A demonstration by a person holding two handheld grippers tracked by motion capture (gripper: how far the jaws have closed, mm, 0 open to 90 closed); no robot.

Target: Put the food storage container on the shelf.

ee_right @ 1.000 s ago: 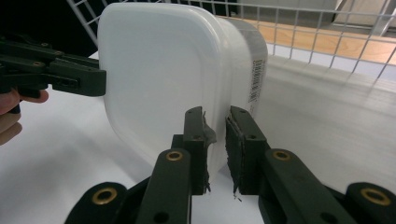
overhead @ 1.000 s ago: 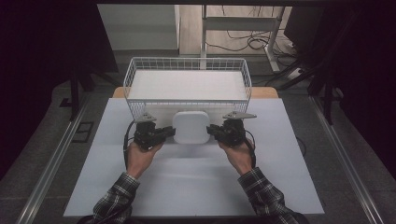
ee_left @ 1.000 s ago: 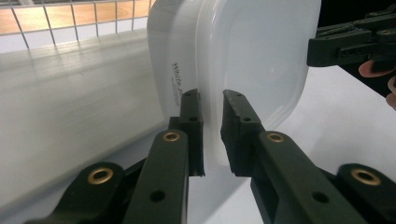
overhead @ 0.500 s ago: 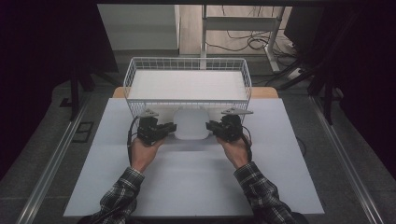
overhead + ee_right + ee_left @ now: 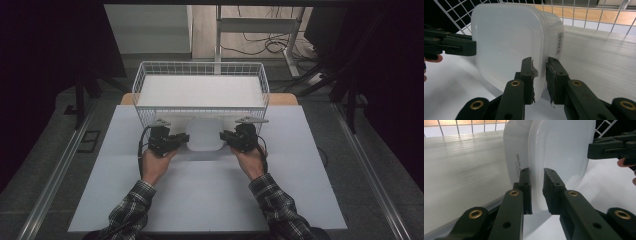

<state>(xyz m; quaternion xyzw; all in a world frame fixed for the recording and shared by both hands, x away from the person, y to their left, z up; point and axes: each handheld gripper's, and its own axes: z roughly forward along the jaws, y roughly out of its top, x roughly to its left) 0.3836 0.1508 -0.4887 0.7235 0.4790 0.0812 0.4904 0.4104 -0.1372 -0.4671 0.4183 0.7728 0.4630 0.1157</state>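
Both-sided pickup done: left gripper (image 5: 183,140) and right gripper (image 5: 226,137) each clamped on opposite rims of white plastic container (image 5: 204,135), at wire basket's (image 5: 200,67) near wall; placing inside likely remains.

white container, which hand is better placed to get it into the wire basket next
Neither alone: the left gripper and right gripper each clamp the lid rim on opposite sides of the white container, right against the wire basket. Probably a shared lift.
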